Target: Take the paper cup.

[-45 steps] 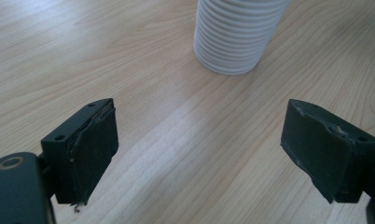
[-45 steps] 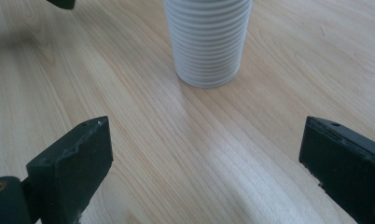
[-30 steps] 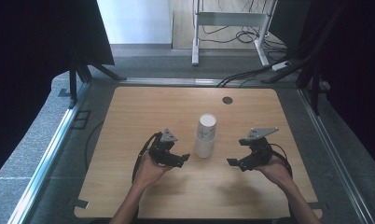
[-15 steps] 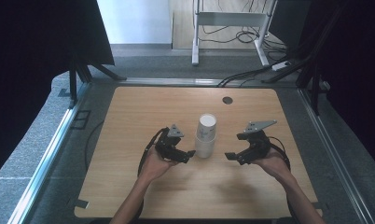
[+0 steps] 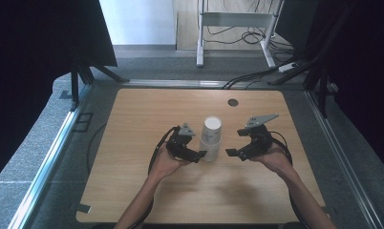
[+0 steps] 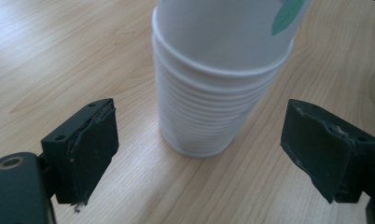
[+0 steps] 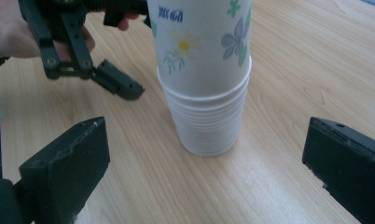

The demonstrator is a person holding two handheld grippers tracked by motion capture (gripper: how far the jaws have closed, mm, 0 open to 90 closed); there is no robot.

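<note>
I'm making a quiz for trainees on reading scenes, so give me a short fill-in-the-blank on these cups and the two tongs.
1. The stack of paper cups stands upright on the wooden ____.
2. The left tongs are ____, their pads clear of the stack on both sides.
3. In the high view the stack stands ____ the left tongs and the right tongs.
4. The outermost cup is printed with ____.

Missing words: table; open; between; flowers
</note>
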